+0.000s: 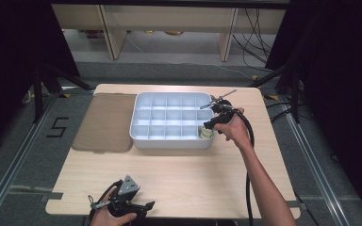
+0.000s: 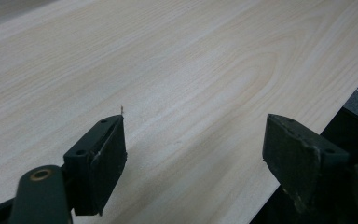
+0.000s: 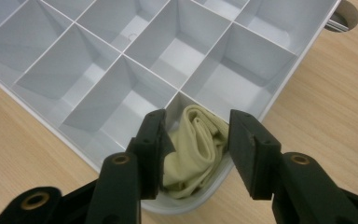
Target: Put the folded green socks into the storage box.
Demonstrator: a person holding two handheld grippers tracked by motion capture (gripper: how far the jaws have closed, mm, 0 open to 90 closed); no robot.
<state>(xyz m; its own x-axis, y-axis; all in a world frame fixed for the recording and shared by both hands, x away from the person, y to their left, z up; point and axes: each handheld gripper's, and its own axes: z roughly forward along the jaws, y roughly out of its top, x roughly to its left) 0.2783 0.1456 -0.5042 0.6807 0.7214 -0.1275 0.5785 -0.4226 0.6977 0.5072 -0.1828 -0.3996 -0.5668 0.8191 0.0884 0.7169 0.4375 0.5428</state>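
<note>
A white tray split into several compartments stands at the middle back of the wooden table. A rolled pale yellow cloth lies in its near right corner compartment. My right gripper hangs just over that corner. In the right gripper view its jaws stand apart on either side of the cloth, with a gap at the right pad, so it is open. My left gripper rests at the table's front edge. It is open over bare wood, with nothing between its jaws.
A flat brown mat lies left of the tray. The other tray compartments hold nothing. A round hole in the tabletop sits beyond the tray's far right side. The table's front edge runs just by the left gripper.
</note>
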